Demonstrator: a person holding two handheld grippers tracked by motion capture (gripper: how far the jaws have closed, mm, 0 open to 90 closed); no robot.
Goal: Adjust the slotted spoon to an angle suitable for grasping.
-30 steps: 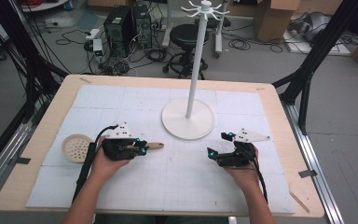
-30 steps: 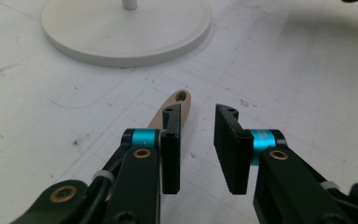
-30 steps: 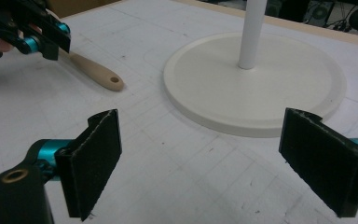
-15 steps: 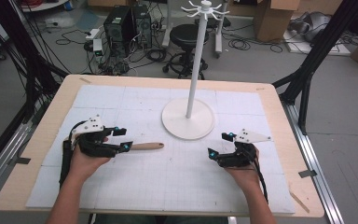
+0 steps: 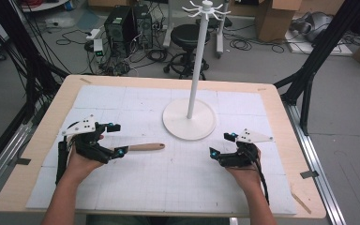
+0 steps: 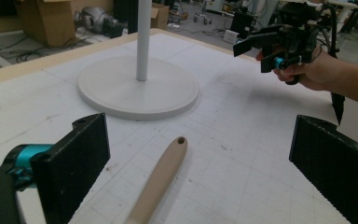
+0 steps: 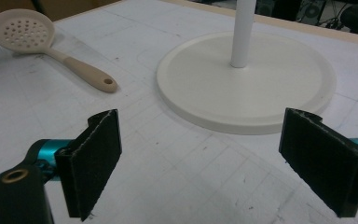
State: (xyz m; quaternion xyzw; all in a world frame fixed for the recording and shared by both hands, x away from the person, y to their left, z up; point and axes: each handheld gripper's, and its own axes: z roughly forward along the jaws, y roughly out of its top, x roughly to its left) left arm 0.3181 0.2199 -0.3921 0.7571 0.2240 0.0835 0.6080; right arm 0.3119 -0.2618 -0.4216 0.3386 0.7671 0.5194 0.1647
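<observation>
From my remote station I see a white stand rising mid-desk, a black stool, computer towers and cardboard boxes beyond.

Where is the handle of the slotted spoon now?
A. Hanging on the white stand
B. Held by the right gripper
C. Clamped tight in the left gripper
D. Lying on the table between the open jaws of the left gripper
D: the slotted spoon handle lies flat on the table, between the left gripper jaws, which stand wide apart and touch nothing.

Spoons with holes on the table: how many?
1: the slotted spoon lies flat left of the white stand, its handle between the left gripper's open jaws.
</observation>
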